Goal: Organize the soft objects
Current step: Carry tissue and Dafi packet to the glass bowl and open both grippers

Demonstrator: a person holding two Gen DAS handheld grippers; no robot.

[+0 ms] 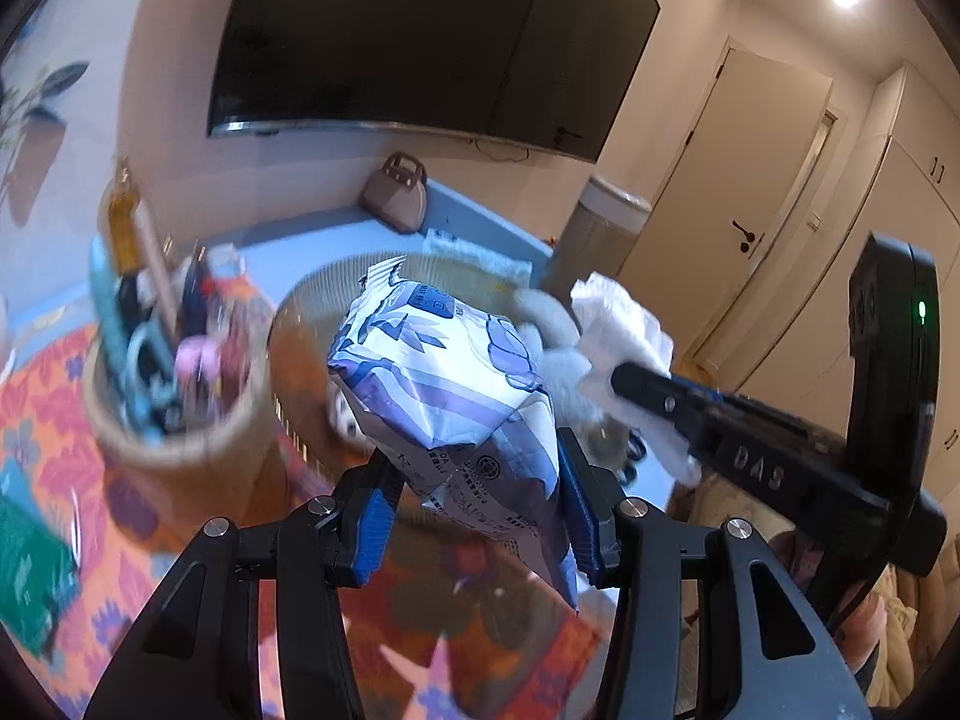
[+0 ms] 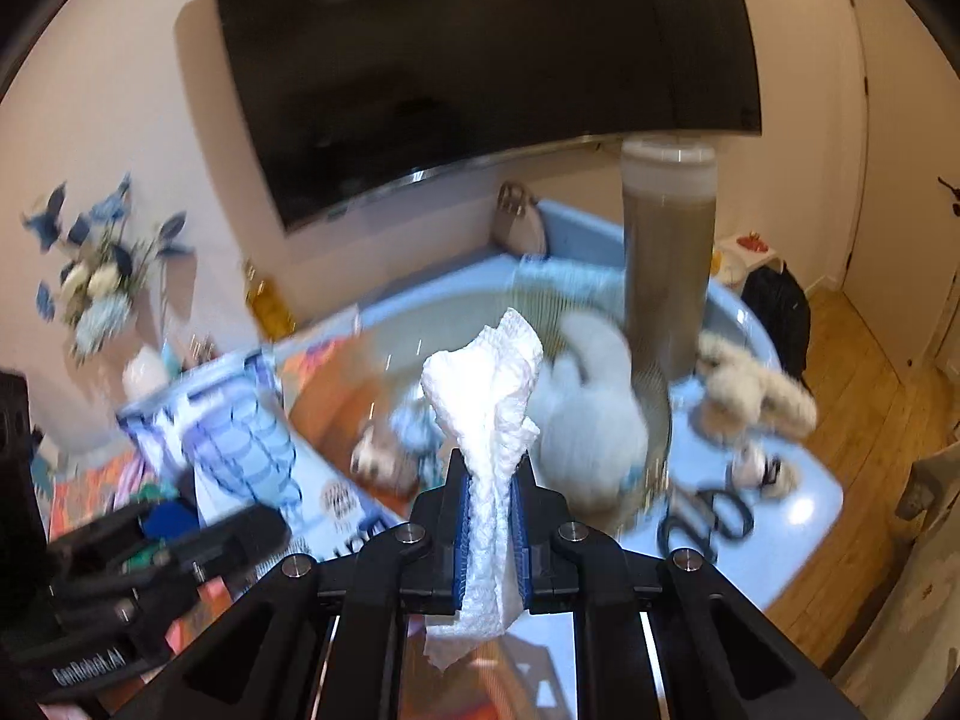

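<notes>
My left gripper (image 1: 474, 480) is shut on a blue-and-white soft tissue pack (image 1: 444, 372), held in the air over a round woven basket (image 1: 336, 288). My right gripper (image 2: 491, 480) is shut on a crumpled white paper towel (image 2: 492, 384), which also hangs above that basket (image 2: 420, 312). In the left wrist view the right gripper (image 1: 624, 381) comes in from the right with the towel (image 1: 618, 318). The right wrist view shows the left gripper (image 2: 180, 534) at lower left with the pack (image 2: 252, 444). White plush toys (image 2: 594, 414) lie in the basket.
A holder (image 1: 174, 420) full of scissors and pens stands left of the basket on a patterned orange cloth (image 1: 54, 408). A tall grey bin (image 2: 669, 264), a beige plush toy (image 2: 756, 390) and black scissors (image 2: 708, 516) are on the right. A small handbag (image 1: 396, 192) sits by the wall under the television.
</notes>
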